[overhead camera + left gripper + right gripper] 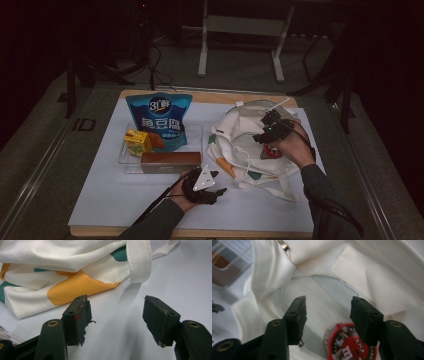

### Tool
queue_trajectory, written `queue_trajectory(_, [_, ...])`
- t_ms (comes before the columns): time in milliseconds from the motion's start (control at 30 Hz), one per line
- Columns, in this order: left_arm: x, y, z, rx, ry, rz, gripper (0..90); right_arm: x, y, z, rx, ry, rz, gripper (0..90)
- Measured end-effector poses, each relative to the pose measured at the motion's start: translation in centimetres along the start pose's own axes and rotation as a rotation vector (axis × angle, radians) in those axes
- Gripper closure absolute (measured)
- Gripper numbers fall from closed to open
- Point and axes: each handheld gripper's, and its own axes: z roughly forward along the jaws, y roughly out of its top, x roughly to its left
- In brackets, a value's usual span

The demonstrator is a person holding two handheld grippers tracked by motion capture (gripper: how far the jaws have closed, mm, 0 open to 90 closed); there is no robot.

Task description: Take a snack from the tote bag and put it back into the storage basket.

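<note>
Left gripper (216,182) low over the white surface (110,200), jaws spread, nothing between, just short of the tote bag (240,145) edge. Right gripper (262,134) inside the bag's mouth, jaws parted, free of the red candy tub (348,345) lying in the bag beneath them.

A clear plastic tray (126,159) sits on the white sheet (115,195) that covers the wooden desk (210,95). In the tray, a blue snack pouch with white lettering (161,120) stands upright at the back. A small yellow drink carton (137,141) stands just beside its lower left corner, and a long brown box (170,162) lies along the tray's front edge.
</note>
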Motion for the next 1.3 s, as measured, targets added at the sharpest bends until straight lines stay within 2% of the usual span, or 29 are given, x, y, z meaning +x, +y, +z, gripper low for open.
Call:
queue_trajectory(300, [0.0, 0.0, 0.0, 0.001, 0.0, 0.001, 37.7, -1.0, -1.1, 0.5, 0.056, -0.022, 0.022, 38.6])
queue_trajectory(533, [0.0, 0.0, 0.0, 0.002, -0.002, 0.001, 37.6, -1.9, -2.0, 1.3, 0.102, -0.034, 0.061, 33.6])
queue_trajectory(700, [0.0, 0.0, 0.0, 0.002, -0.002, 0.001, 37.6, -2.4, -2.7, 1.7, 0.135, -0.058, 0.073, 29.6])
queue_trajectory(800, [0.0, 0.0, 0.0, 0.003, -0.002, 0.0, 37.6, -2.8, -3.1, 1.8, 0.14, -0.055, 0.096, 28.4])
queue_trajectory(1300, [0.0, 0.0, 0.0, 0.003, -0.003, 0.001, 37.6, -3.1, -3.6, 3.5, 0.215, -0.054, 0.132, 21.7])
